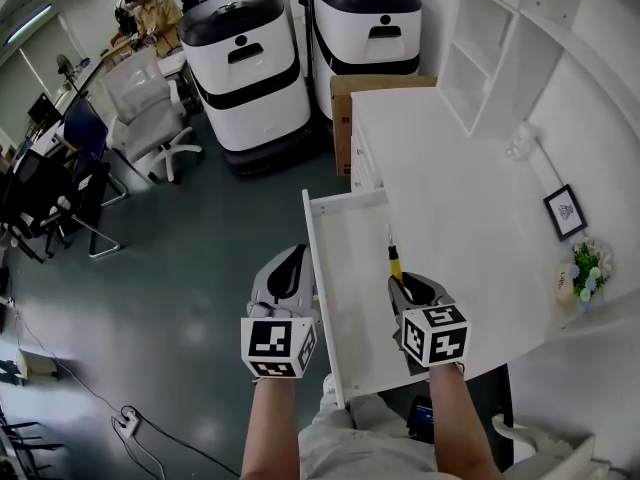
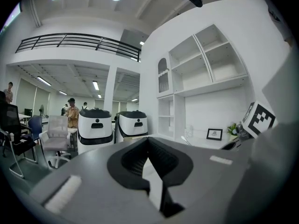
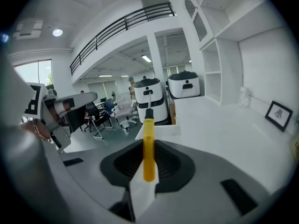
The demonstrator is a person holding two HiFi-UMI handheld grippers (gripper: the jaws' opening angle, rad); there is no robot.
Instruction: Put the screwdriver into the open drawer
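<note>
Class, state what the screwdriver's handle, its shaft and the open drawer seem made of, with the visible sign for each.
Screwdriver handle: probably plastic, smooth, uniformly yellow with a black collar. Shaft: likely metal, thin and grey, too small to be sure. Drawer: probably painted or laminated board; flat, matte, evenly white.

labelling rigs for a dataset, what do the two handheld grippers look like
The left gripper and right gripper both have grey shells with black-lined tongs. Each carries a white cube printed with black square markers. No sleeves show.
</note>
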